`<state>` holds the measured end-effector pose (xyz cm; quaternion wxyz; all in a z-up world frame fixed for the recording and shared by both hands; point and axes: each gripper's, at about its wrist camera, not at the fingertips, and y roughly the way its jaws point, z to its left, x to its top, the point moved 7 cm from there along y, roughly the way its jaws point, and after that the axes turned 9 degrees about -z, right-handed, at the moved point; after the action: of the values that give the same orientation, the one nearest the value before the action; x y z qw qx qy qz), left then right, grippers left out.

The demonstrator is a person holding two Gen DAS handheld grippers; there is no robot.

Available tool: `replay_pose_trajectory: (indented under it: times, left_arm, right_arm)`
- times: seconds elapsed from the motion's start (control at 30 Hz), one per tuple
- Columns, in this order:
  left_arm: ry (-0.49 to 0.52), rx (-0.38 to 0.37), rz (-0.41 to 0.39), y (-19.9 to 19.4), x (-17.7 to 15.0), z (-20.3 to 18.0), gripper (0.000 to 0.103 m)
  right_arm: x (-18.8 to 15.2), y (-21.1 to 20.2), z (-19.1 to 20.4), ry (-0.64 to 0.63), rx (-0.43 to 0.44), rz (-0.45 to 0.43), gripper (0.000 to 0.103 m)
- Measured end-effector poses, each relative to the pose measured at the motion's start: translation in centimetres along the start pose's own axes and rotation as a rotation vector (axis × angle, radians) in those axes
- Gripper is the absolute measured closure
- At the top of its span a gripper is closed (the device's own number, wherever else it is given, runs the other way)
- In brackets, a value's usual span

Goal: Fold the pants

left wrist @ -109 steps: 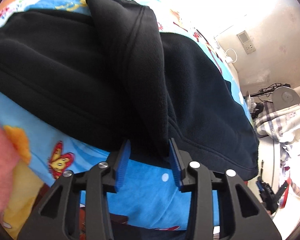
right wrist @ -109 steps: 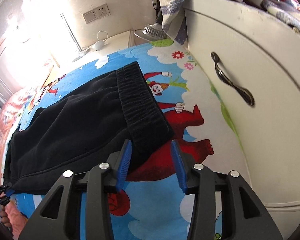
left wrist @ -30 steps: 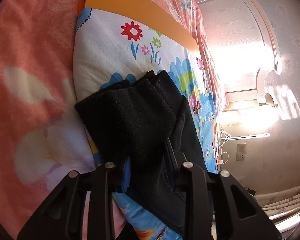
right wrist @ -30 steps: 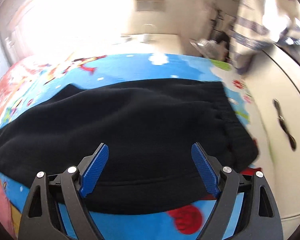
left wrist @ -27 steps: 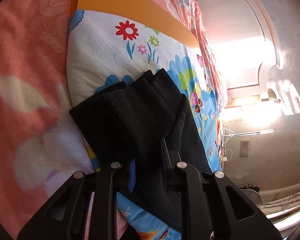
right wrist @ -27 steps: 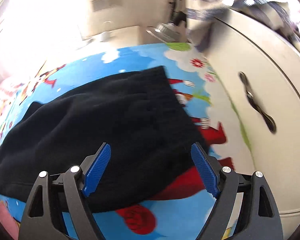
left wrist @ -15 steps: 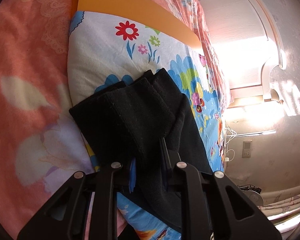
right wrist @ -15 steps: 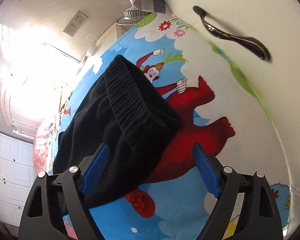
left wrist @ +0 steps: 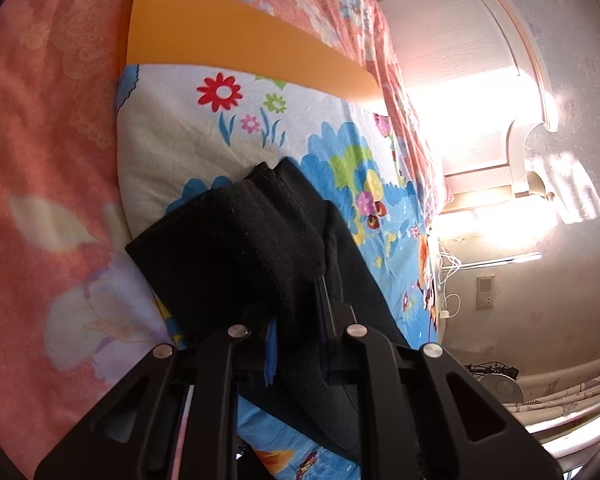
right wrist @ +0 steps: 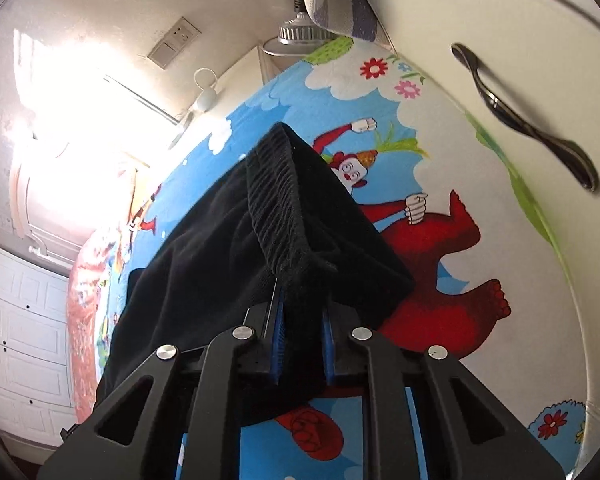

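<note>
Black fleece pants [left wrist: 236, 256] lie on a cartoon-print blanket [left wrist: 332, 160]. In the left wrist view my left gripper [left wrist: 296, 344] is shut on the leg cuffs, which bunch up just ahead of the blue pads. In the right wrist view my right gripper [right wrist: 302, 340] is shut on the ribbed elastic waistband [right wrist: 278, 196] of the pants [right wrist: 204, 264], lifting a fold of it. The fabric hides both pairs of pads almost fully.
A pink bedspread [left wrist: 40, 168] and an orange strip [left wrist: 228, 52] lie beyond the cuffs. A white cabinet with a dark handle [right wrist: 528, 124] stands close on the right of the waistband. A wall socket [right wrist: 174, 42] and a small fan [right wrist: 296, 36] are at the far end.
My right gripper, wide open half a second ago, has closed on the waistband. My left gripper stays shut on the cuffs and has hardly moved.
</note>
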<state>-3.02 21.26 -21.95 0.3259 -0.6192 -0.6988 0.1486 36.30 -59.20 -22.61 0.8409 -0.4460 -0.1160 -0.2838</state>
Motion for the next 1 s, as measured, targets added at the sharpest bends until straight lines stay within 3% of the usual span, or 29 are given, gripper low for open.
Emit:
replay_pose_trajectory:
  times: [0.1, 0.2, 0.3, 0.4, 0.47, 0.67, 0.73, 0.87, 0.93, 1.0]
  left_arm:
    - [0.05, 0.069, 0.017, 0.4, -0.5, 0.4, 0.088]
    - [-0.022, 0.098, 0.064, 2.1, -0.9, 2.9, 0.088]
    - [-0.021, 0.1, 0.069, 2.1, -0.5, 2.3, 0.089]
    - [0.037, 0.024, 0.006, -0.6, 1.2, -2.4, 0.089]
    - [0.067, 0.017, -0.016, -1.8, 1.5, -3.9, 0.089]
    - [0.019, 0.132, 0.052, 0.6, 0.1, 0.8, 0.089]
    - [0.024, 0.132, 0.046, 0.3, 0.3, 0.2, 0.089]
    - [0.076, 0.019, -0.045, -4.1, 1.4, -5.1, 0.089]
    - [0.107, 0.05, -0.062, -4.5, 1.5, -5.1, 0.089]
    - [0.081, 0.106, -0.017, -2.8, 1.2, -2.8, 0.089]
  right_arm:
    - [-1.0, 0.8, -0.7, -0.035, -0.055, 0.03, 0.088]
    - [-1.9, 1.6, -1.9, 0.0, -0.058, 0.047, 0.088]
    - [-1.3, 0.8, -1.3, -0.005, -0.046, 0.04, 0.089]
    - [-0.2, -0.9, 0.3, -0.032, -0.024, 0.012, 0.089]
    - [-0.5, -1.4, 0.6, -0.06, -0.039, 0.003, 0.089]
    - [-2.3, 0.8, -2.0, -0.032, -0.076, 0.056, 0.089]
    - [-1.6, 0.2, -1.3, -0.034, -0.061, 0.047, 0.089]
    - [-0.3, -2.8, 0.9, -0.051, -0.013, -0.004, 0.09]
    - [-0.7, -3.0, 0.9, -0.072, -0.031, -0.01, 0.09]
    - [-1.6, -1.7, -0.4, -0.056, -0.057, 0.02, 0.09]
